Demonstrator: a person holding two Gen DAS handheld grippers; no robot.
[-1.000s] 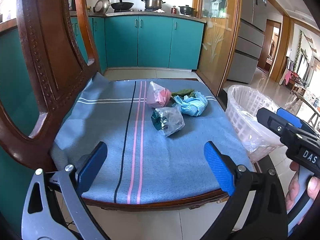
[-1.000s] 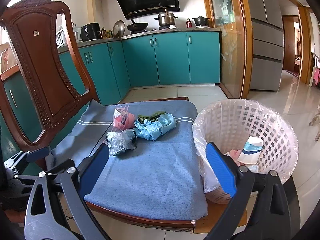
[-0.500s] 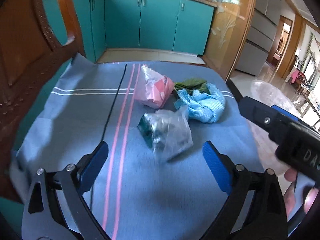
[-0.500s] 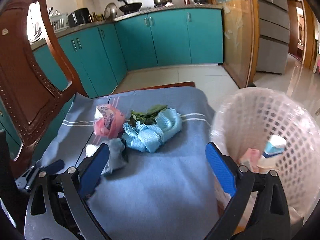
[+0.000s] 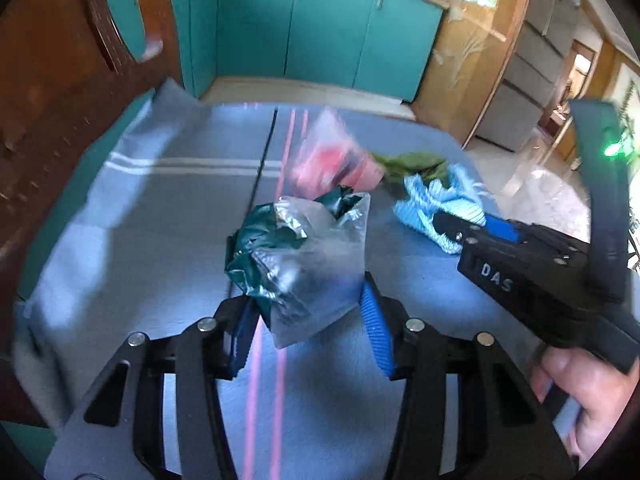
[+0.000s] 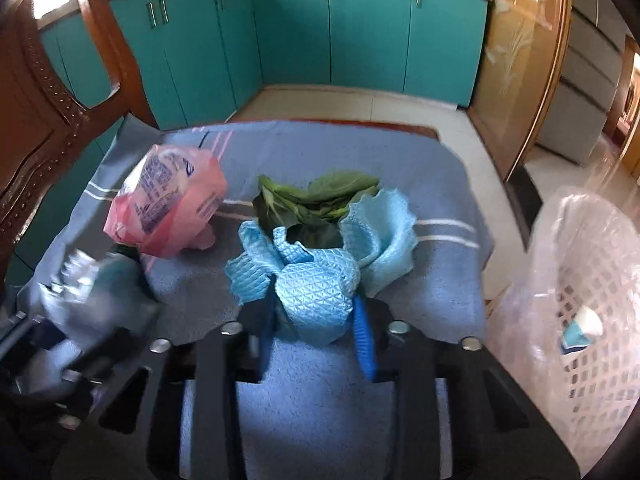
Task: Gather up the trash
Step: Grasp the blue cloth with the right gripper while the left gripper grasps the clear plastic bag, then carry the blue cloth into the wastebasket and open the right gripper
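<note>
1. Left gripper [image 5: 306, 320] closed on a crumpled silver-and-green foil wrapper [image 5: 296, 256]; blue pads press it from both sides, over the blue cloth [image 5: 168, 216] that covers the chair seat.
2. Right gripper [image 6: 316, 330] closed on a light blue rag [image 6: 316, 280], its pads squeezing the rag's near bunched end; the rest of the rag fans out toward the far side.
3. Pink plastic bag [image 6: 168, 208] with blue print sits on the cloth, left of the rag and just behind the wrapper.
4. Green leaves [image 6: 316, 200] lie on the cloth behind the rag, touching it, between rag and pink bag.
5. White mesh basket [image 6: 592, 280] with a clear liner stands beside the chair on the right, off the seat; a small white-and-blue item [image 6: 580, 326] lies inside, blurred.
6. Wooden chair back [image 6: 44, 120] rises on the left; teal cabinets [image 6: 320, 32] behind.
7. Left view is motion-blurred; the right gripper's black body shows at its right edge, held by a hand [image 5: 588, 392].
</note>
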